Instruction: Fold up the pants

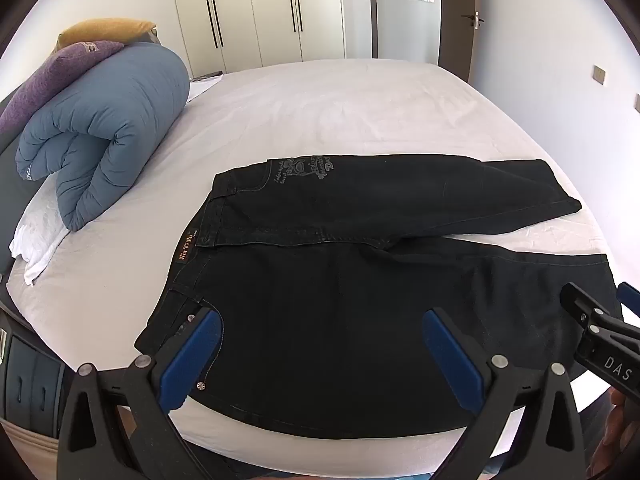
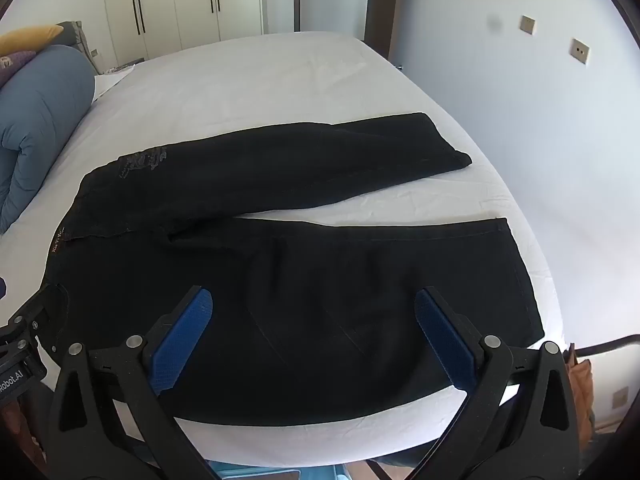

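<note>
Black jeans [image 1: 340, 280] lie flat and spread on the white bed [image 1: 320, 112], waistband to the left, both legs running right and slightly apart. They also show in the right wrist view [image 2: 300, 272]. My left gripper [image 1: 322, 320] is open and empty, hovering over the near hip and pocket area. My right gripper [image 2: 314, 304] is open and empty above the near leg. The right gripper also shows at the right edge of the left wrist view [image 1: 596, 316]; the left gripper's body shows at the left edge of the right wrist view [image 2: 24, 332].
A rolled blue duvet [image 1: 108, 132] with purple [image 1: 52, 72] and yellow [image 1: 104, 30] pillows lies at the bed's left. Wardrobes [image 1: 256, 12] and a door [image 1: 460, 12] stand behind. A wall [image 2: 540, 120] runs along the bed's right side.
</note>
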The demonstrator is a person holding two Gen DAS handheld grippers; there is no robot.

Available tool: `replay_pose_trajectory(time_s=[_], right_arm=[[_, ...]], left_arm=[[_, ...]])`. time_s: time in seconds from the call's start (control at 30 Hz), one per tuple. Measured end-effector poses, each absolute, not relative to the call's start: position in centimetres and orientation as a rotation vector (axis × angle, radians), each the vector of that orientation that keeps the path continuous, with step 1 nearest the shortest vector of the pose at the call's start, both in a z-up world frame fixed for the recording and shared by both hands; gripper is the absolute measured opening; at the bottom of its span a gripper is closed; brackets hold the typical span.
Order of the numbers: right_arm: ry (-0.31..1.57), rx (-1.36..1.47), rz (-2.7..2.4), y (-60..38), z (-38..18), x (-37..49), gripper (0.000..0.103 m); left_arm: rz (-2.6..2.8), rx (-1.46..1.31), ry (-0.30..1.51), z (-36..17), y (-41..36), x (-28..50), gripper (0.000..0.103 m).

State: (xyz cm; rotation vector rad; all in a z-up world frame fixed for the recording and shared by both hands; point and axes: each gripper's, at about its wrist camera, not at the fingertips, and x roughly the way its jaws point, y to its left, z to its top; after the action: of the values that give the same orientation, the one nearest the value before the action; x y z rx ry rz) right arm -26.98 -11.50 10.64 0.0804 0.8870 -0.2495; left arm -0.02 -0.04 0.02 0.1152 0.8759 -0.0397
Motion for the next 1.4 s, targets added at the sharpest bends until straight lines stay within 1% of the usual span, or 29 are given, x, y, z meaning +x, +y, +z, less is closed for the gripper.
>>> replay_pose_trajectory(time_s=[0.4, 1.4], right_arm=[[0.890, 0.081, -0.235, -12.4, 10.4, -27.3, 0.103], [0.900, 0.065, -0.231, -11.1, 9.9, -27.3, 0.103]], left_arm=[[-0.051, 0.096, 0.886, 0.0, 0.7, -0.2, 0.103], [-0.048, 0.090, 0.895, -0.7, 0.6, -0.4, 0.103]])
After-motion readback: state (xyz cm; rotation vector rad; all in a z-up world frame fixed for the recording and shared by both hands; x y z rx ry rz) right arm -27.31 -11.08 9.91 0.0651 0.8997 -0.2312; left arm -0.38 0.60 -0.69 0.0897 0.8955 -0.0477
